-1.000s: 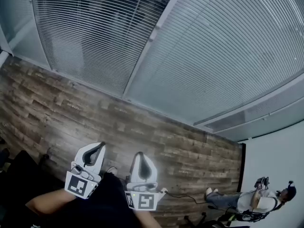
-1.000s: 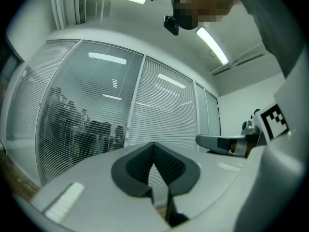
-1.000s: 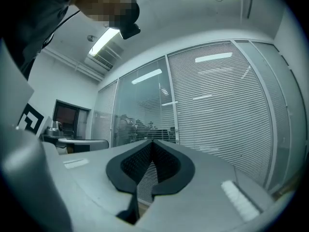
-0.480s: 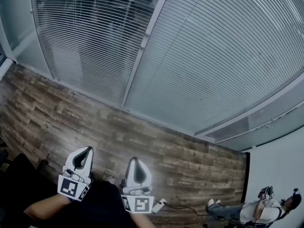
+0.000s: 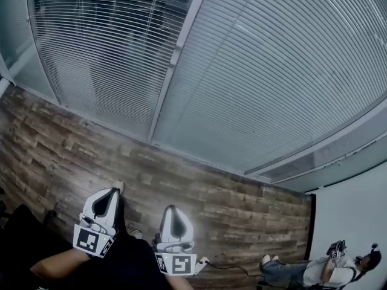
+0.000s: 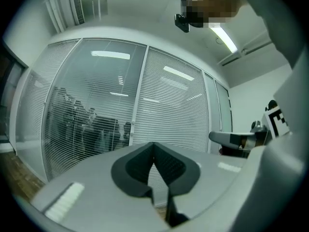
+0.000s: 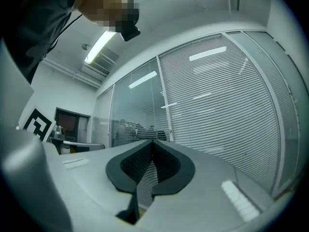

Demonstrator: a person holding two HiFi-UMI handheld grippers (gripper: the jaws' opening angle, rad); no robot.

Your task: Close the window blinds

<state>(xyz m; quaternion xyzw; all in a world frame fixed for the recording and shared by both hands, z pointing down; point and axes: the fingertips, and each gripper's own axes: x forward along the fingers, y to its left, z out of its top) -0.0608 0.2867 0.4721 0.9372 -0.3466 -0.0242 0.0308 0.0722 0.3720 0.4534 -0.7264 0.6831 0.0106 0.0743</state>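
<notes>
Slatted blinds hang behind a glass wall. The left blind (image 5: 103,53) has its slats tilted open, and dim figures show through it (image 6: 91,124). The right blind (image 5: 272,83) has flat, closed slats (image 7: 222,110). A pale mullion (image 5: 175,59) divides the two panels. My left gripper (image 5: 113,192) and right gripper (image 5: 170,209) are low in the head view, over the floor and well short of the glass. Both point at the blinds. Each one's dark pads meet at the tips with nothing held (image 6: 154,145) (image 7: 152,142).
A wood-plank floor (image 5: 199,180) runs along the foot of the glass. A person sits at the far right by a white wall (image 5: 329,267). A cable (image 5: 227,267) lies on the floor near the right gripper. A dark doorway (image 7: 72,124) is off to the left.
Both grippers have sunk a little lower and to the left in the head view. The view has tilted up, showing more of the blinds. The jaws stayed shut.
</notes>
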